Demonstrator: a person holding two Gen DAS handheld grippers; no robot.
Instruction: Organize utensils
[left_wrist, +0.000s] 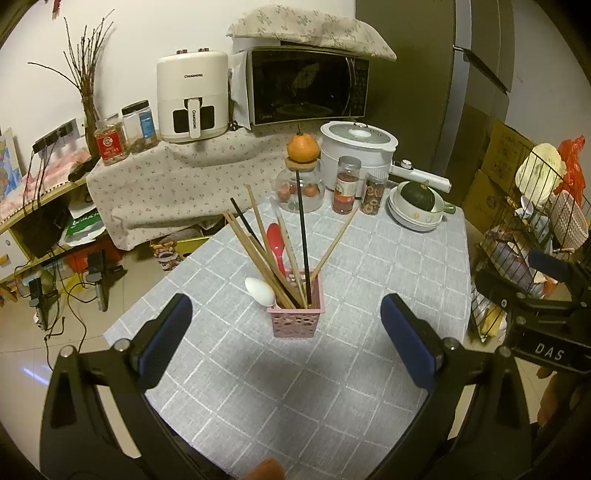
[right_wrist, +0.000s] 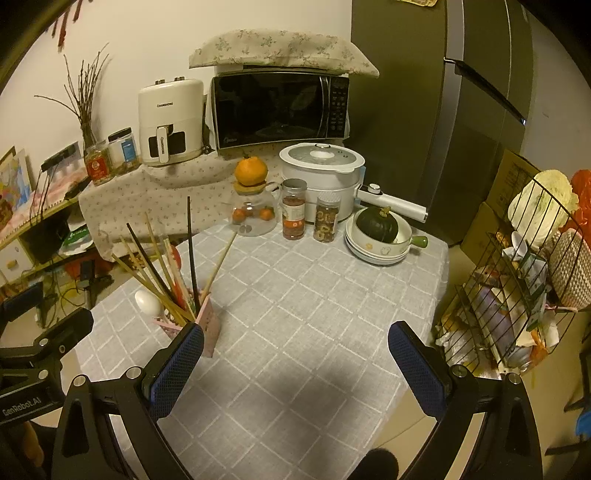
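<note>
A pink perforated utensil holder (left_wrist: 297, 315) stands on the grey checked tablecloth (left_wrist: 295, 387). Several wooden and black chopsticks (left_wrist: 258, 251), a red spoon (left_wrist: 276, 245) and a white spoon (left_wrist: 260, 291) stick out of it. My left gripper (left_wrist: 286, 328) is open, its blue pads either side of the holder and nearer to me, holding nothing. In the right wrist view the holder (right_wrist: 207, 325) sits at the left, just behind my left blue pad. My right gripper (right_wrist: 295, 354) is open above bare cloth, empty.
At the table's far end stand a glass teapot with an orange on top (right_wrist: 253, 206), two spice jars (right_wrist: 293, 208), a white cooker (right_wrist: 321, 173) and stacked bowls holding a green squash (right_wrist: 378, 230). A wire rack (right_wrist: 517, 295) crowds the right edge. Microwave (right_wrist: 280, 107) and air fryer (right_wrist: 170, 122) behind.
</note>
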